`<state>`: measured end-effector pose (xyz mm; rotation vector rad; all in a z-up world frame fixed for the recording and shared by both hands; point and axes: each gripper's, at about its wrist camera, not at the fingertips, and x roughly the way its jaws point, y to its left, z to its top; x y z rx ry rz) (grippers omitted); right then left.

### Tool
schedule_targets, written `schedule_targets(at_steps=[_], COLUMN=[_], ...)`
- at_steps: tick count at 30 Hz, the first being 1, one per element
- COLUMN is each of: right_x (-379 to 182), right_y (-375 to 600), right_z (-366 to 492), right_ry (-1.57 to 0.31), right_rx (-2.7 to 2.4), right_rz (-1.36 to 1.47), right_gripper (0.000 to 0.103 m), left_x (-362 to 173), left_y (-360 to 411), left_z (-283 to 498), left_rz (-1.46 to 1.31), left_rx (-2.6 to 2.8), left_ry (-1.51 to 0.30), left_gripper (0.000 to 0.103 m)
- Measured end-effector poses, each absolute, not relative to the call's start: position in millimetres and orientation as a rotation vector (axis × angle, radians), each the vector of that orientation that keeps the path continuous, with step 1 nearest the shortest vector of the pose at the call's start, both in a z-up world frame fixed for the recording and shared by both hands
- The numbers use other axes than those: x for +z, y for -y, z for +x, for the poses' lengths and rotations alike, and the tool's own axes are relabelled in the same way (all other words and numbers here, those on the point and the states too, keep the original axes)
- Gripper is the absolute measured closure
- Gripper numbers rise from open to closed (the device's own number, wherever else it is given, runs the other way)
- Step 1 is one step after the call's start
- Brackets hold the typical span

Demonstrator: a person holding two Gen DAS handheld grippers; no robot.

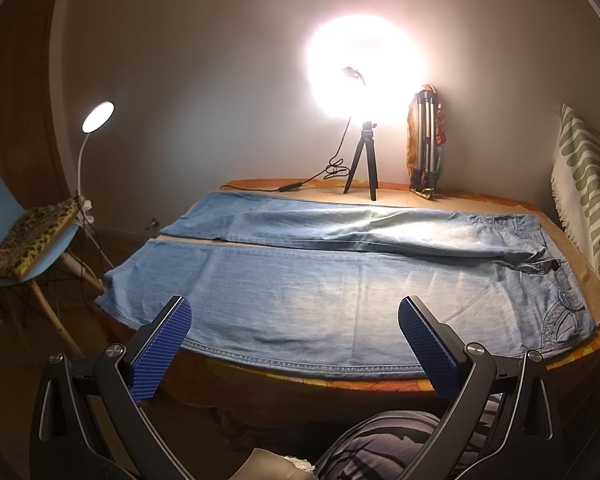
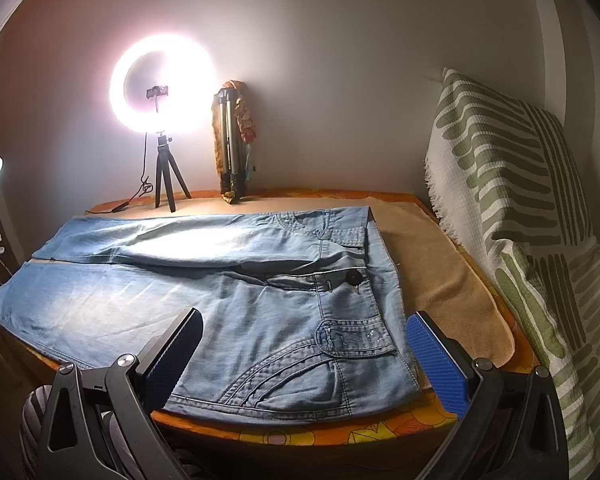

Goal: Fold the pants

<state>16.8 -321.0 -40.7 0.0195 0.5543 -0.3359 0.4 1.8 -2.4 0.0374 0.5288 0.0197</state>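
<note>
Light blue denim pants (image 1: 320,280) lie flat and unfolded across the table, legs to the left, waistband to the right. In the right wrist view the waist, pockets and black button (image 2: 354,278) of the pants (image 2: 260,300) are nearest. My left gripper (image 1: 294,320) is open and empty, held just in front of the near leg's edge. My right gripper (image 2: 304,334) is open and empty, held over the near hip pocket at the table's front edge. Neither touches the cloth.
A ring light on a small tripod (image 1: 364,80) and a folded tripod (image 1: 424,140) stand at the table's back edge. A beige cloth (image 2: 440,272) covers the table at right. A striped cushion (image 2: 520,200) leans at far right. A blue chair (image 1: 20,240) stands left.
</note>
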Motion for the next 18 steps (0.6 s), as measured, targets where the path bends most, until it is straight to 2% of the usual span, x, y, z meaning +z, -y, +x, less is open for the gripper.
schedule_targets(at_steps=[18], right_x=[-18], right_y=[321], right_z=[56], right_ry=[-0.563], right_rx=[-0.336], right_rz=[-0.010], right_gripper=[0.000], left_x=[6], left_y=[-9], left_z=[31], left_rz=[0.068], left_rx=[0.050], left_ry=[-0.550], left_gripper=[0.000])
